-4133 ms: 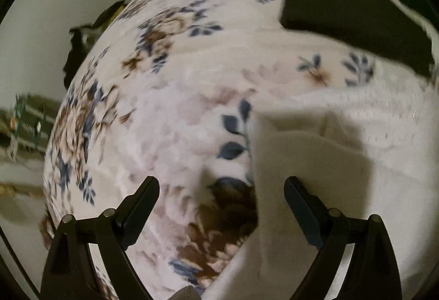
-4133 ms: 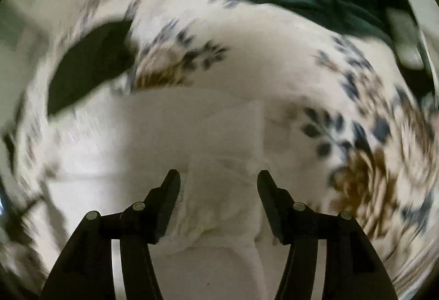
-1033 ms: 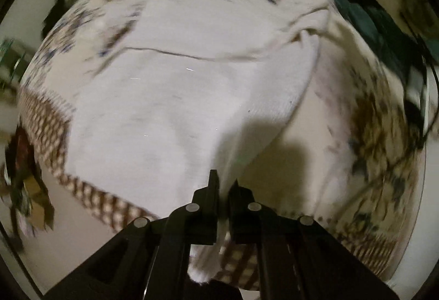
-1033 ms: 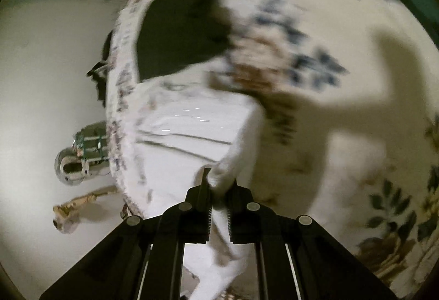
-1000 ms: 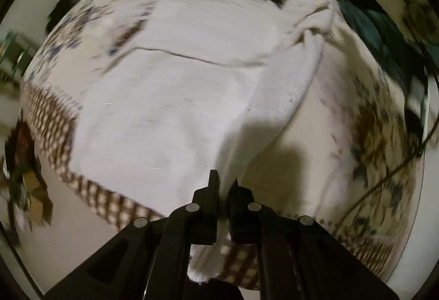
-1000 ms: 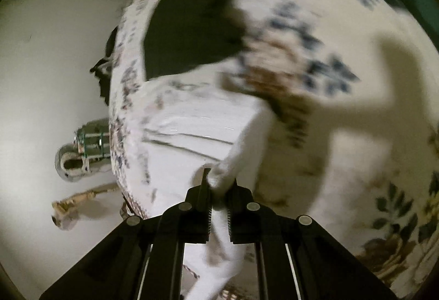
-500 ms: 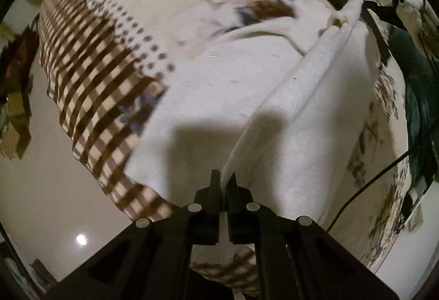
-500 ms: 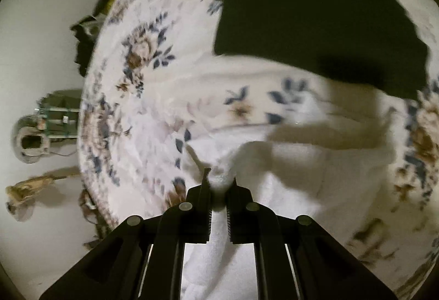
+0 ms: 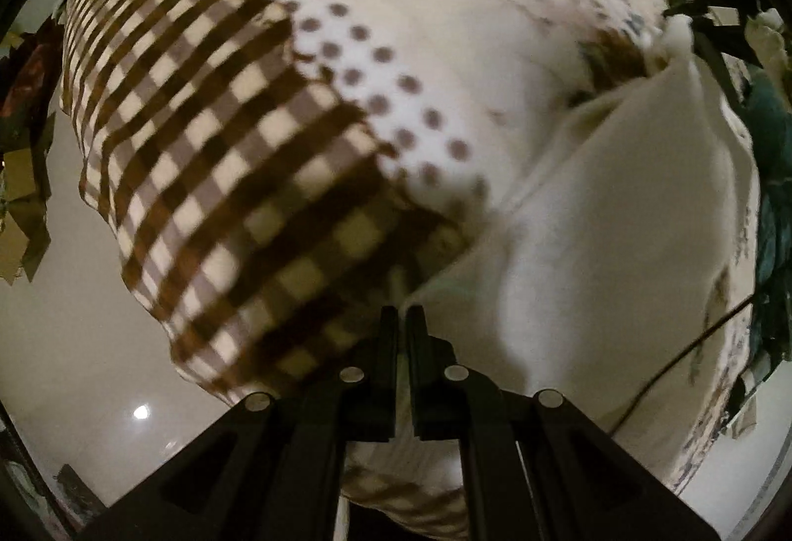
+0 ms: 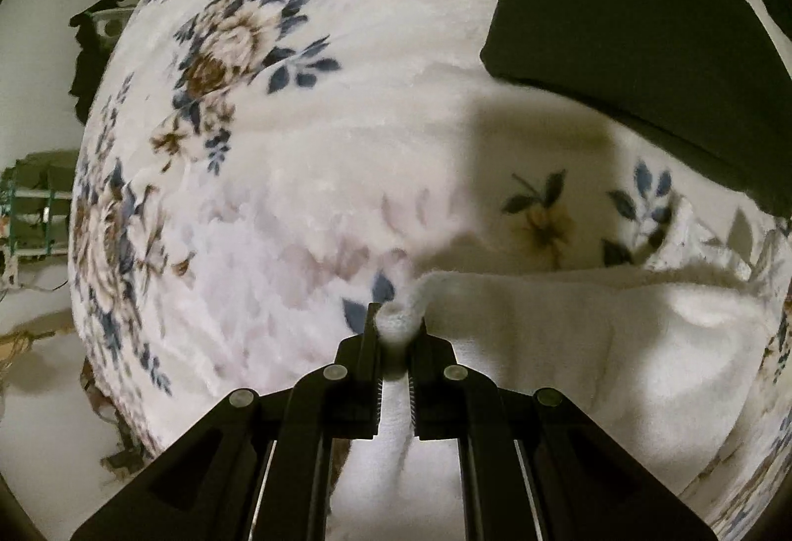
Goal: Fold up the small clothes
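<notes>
In the left wrist view, the left gripper (image 9: 401,318) is pinching a corner of the white garment (image 9: 618,244), which is spreading across the right half of the frame over the checked blanket edge (image 9: 222,155).

In the right wrist view, the right gripper (image 10: 396,328) is clamping a bunched corner of that garment (image 10: 569,343) at lower centre, on the floral blanket (image 10: 297,170) (a dark cloth (image 10: 643,21) is lying upper right). One fold looks underway; flattening and further folds are remaining.

Garment (image 10: 569,343) lies on blanket (image 10: 297,194), dark cloth (image 10: 643,21) beyond.
</notes>
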`<state>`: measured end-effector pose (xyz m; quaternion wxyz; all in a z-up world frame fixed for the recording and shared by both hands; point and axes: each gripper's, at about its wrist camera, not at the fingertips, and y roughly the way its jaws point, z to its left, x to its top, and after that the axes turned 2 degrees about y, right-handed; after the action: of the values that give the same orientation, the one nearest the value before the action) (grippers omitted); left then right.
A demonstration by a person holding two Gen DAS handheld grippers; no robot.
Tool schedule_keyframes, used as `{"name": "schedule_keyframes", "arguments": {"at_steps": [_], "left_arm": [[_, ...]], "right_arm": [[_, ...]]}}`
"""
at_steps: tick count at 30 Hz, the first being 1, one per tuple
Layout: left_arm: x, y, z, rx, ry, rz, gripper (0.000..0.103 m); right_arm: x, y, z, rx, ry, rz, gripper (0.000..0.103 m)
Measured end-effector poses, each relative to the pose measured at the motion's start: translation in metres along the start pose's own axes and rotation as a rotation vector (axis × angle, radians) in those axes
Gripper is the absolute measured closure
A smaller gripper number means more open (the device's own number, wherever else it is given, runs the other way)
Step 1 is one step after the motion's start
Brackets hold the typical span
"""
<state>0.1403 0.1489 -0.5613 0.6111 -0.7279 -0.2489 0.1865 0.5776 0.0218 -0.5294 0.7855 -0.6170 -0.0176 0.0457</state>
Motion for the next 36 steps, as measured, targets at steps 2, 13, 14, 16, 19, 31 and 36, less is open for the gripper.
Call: {"name": "schedule_keyframes", "arguments": {"at_steps": [2, 13, 14, 16, 19, 31, 36], "left_arm": [[0.004, 0.003, 0.015, -0.023, -0.023, 0.033, 0.102], [0.089, -0.039, -0.033, -0.224, 0.033, 0.011, 0.080], [0.106, -0.039, -0.050, -0.251, 0.052, -0.002, 0.066], [0.151, -0.033, -0.091, -0.330, 0.110, -0.044, 0.047], [0.205, -0.006, -0.156, -0.359, 0.190, -0.056, 0.042], [0.289, 0.043, -0.245, -0.315, 0.350, 0.008, 0.096], [0.288, 0.047, -0.239, -0.376, 0.354, 0.103, 0.079]], "right_arm": [[0.002, 0.006, -0.002, 0.014, -0.001, 0.043, 0.091], [-0.074, -0.095, -0.122, 0.058, 0.026, -0.107, 0.046], [-0.077, -0.097, -0.142, 0.045, 0.059, -0.120, 0.046], [-0.081, -0.093, -0.184, 0.051, 0.147, -0.133, 0.045], [-0.080, -0.074, -0.228, 0.123, 0.266, -0.130, 0.045], [-0.082, -0.045, -0.277, 0.250, 0.435, -0.241, 0.096], [-0.087, -0.029, -0.273, 0.280, 0.400, -0.105, 0.078]]}}
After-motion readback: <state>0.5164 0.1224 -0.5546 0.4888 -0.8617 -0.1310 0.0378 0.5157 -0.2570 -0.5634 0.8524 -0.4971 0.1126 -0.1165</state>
